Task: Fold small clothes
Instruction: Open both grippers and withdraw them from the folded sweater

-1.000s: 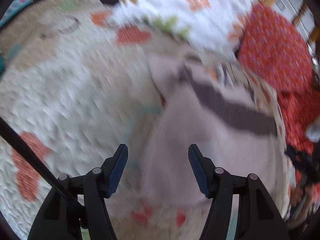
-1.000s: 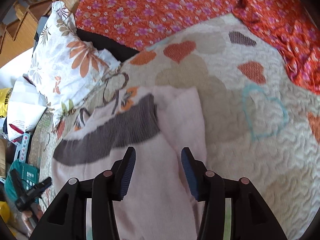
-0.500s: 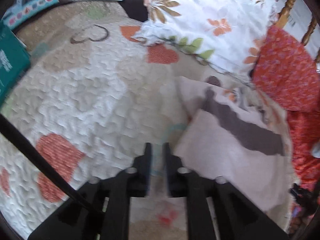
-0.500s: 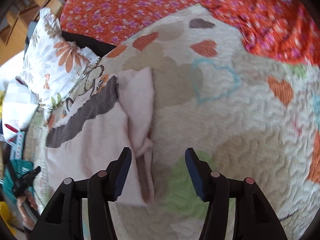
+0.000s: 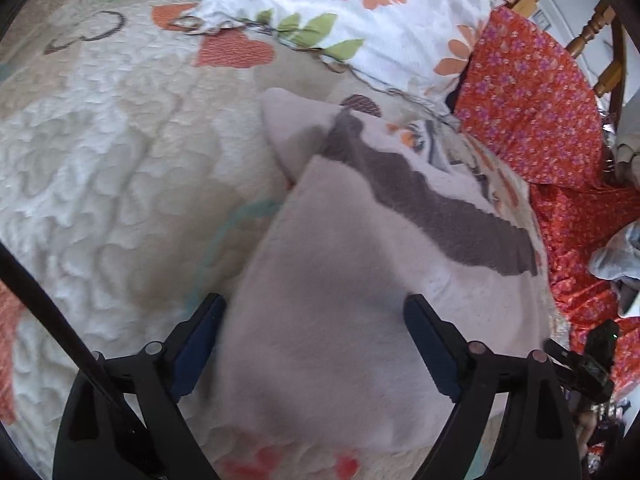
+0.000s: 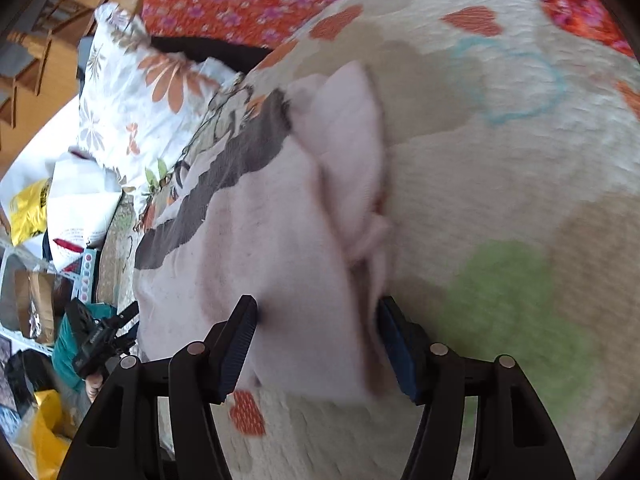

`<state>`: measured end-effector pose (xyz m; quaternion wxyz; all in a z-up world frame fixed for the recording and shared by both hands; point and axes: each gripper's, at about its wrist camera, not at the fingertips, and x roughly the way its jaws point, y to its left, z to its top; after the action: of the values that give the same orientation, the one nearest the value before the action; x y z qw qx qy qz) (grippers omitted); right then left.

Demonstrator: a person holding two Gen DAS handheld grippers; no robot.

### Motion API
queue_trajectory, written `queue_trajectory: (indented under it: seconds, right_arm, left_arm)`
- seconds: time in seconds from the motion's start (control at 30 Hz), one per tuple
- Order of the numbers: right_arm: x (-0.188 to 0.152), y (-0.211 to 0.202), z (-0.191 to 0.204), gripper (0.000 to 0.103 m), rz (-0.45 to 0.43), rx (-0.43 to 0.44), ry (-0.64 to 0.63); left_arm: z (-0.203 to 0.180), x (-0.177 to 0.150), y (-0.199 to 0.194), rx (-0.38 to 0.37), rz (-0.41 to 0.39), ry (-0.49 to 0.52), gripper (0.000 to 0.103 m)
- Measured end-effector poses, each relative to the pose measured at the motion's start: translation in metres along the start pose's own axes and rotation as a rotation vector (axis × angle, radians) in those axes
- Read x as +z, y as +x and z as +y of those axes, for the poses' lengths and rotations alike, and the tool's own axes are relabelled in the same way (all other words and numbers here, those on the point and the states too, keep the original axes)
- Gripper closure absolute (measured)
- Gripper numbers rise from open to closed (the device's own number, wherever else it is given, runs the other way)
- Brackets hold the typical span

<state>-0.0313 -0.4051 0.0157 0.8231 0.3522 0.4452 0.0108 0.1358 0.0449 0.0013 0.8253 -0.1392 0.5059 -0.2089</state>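
A small pink garment (image 5: 340, 320) with a dark band lies on a bed quilt (image 5: 100, 168) with hearts. The left gripper (image 5: 316, 344) and the right gripper (image 6: 318, 344) have just been opening; both are spread wide over its near edge, gripping nothing. A flowery pillow (image 5: 360, 8) and orange cloth (image 5: 528, 108) lie behind. Only the right view shows yellow bags (image 6: 28, 208) on the floor.

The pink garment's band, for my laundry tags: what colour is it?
Dark brown-grey band across the pale pink garment; clearest in the left wrist view.
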Motion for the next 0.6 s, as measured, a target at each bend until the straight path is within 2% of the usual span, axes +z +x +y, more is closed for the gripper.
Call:
queue_trajectory:
  seconds: [0.03, 0.07, 0.1, 0.13, 0.17, 0.27, 0.37, 0.47, 0.53, 0.6]
  right_arm:
    - [0.000, 0.004, 0.005, 0.034, -0.021, -0.011, -0.018]
    - [0.000, 0.008, 0.012, 0.040, -0.039, -0.029, -0.042]
    - [-0.001, 0.012, 0.019, 0.053, -0.046, -0.046, -0.058]
    - [-0.003, 0.015, 0.022, 0.085, -0.038, -0.042, -0.063]
    - [-0.002, 0.019, 0.025, 0.086, -0.018, -0.026, -0.058]
    - [0.000, 0.014, 0.031, 0.087, -0.014, -0.025, -0.045]
    - [0.004, -0.008, 0.021, 0.091, -0.020, 0.044, 0.008]
    - [0.002, -0.033, 0.007, 0.092, -0.018, 0.090, 0.045]
    - [-0.005, -0.042, -0.001, 0.092, 0.002, 0.085, 0.050]
    - [-0.013, -0.040, -0.005, 0.092, 0.035, 0.052, 0.027]
  left_arm:
    - [-0.004, 0.000, 0.002, 0.014, 0.005, 0.005, 0.014]
    - [-0.008, 0.001, 0.004, 0.042, 0.013, 0.014, 0.025]
    - [-0.015, 0.001, 0.006, 0.071, 0.029, 0.035, 0.059]
    - [-0.023, 0.000, 0.009, 0.080, 0.070, 0.054, 0.080]
    - [-0.027, 0.000, 0.010, 0.070, 0.104, 0.046, 0.089]
    - [-0.035, 0.001, -0.003, 0.103, 0.089, 0.036, 0.091]
    - [-0.032, -0.002, -0.027, 0.066, 0.091, -0.025, 0.091]
    - [-0.032, -0.013, -0.045, 0.063, 0.109, -0.032, 0.091]
    - [-0.033, -0.025, -0.050, 0.076, 0.130, -0.038, 0.091]
    - [-0.030, -0.035, -0.044, 0.114, 0.140, -0.036, 0.087]
